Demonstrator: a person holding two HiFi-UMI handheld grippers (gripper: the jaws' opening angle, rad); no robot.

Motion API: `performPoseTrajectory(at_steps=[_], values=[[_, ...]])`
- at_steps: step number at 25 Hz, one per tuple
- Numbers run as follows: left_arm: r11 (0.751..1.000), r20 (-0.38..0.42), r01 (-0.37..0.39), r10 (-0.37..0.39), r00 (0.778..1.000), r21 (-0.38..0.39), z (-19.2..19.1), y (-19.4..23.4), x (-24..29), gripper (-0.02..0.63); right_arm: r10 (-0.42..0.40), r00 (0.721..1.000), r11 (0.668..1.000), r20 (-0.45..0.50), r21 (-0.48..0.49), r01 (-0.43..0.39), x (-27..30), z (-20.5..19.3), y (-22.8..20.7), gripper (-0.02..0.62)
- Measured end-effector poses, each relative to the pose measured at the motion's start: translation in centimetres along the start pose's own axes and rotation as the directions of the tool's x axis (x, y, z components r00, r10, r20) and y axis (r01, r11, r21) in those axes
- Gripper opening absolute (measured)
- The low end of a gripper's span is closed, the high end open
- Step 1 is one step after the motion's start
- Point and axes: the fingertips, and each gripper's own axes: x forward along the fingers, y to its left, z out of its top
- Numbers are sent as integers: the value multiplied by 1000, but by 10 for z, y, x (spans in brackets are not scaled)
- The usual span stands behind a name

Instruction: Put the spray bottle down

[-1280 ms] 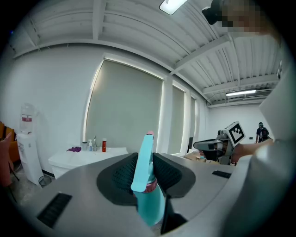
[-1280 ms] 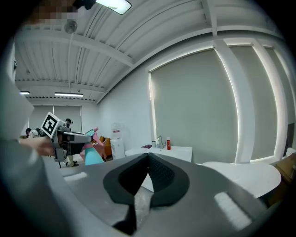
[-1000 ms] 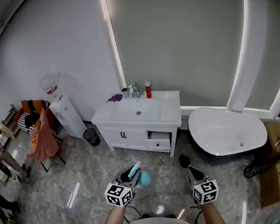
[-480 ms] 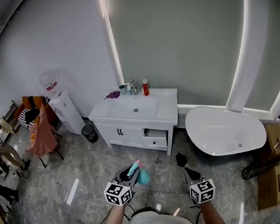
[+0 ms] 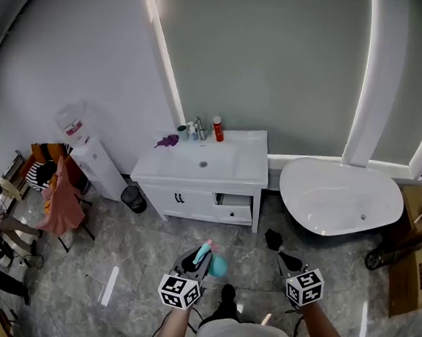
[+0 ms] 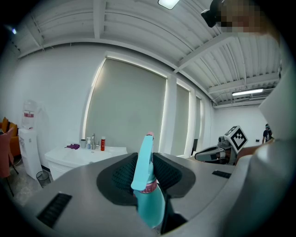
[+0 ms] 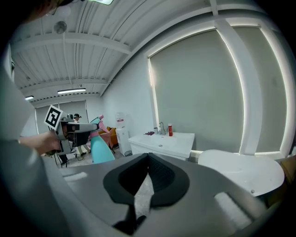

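Note:
A teal spray bottle [image 6: 147,194] with a pink collar stands upright between the pads of my left gripper [image 6: 147,159], which is shut on its neck. In the head view the bottle [image 5: 216,265] hangs over the grey floor, well short of the white vanity [image 5: 251,164], with the left gripper [image 5: 195,261] at its left. My right gripper [image 5: 277,254] is level with it to the right, over the floor. Its fingertips meet in the right gripper view [image 7: 148,157], with nothing between them. That view also shows the bottle [image 7: 101,150] at the left.
The vanity carries a tap and a red bottle [image 5: 217,128]. A white bathtub [image 5: 339,200] stands to its right, cardboard boxes [image 5: 416,246] at the far right. A water dispenser [image 5: 88,154], a small bin [image 5: 130,195] and a chair with orange clothes [image 5: 59,203] are at the left.
The vanity has slid slightly left and up in the head view, and a dark shoe now shows between the grippers. Both grippers keep their grip state; the bottle stays held.

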Motion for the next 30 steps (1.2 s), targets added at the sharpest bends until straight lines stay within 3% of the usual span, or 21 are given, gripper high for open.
performPoseTrajectory(at_steps=[20, 30], values=[[994, -17, 111, -111, 994, 17, 51, 141, 169, 104, -115, 993, 993, -28, 12, 116, 174, 71, -68, 11], [986, -43, 168, -168, 985, 19, 58, 194, 215, 104, -147, 989, 989, -26, 17, 147, 241, 89, -76, 11]])
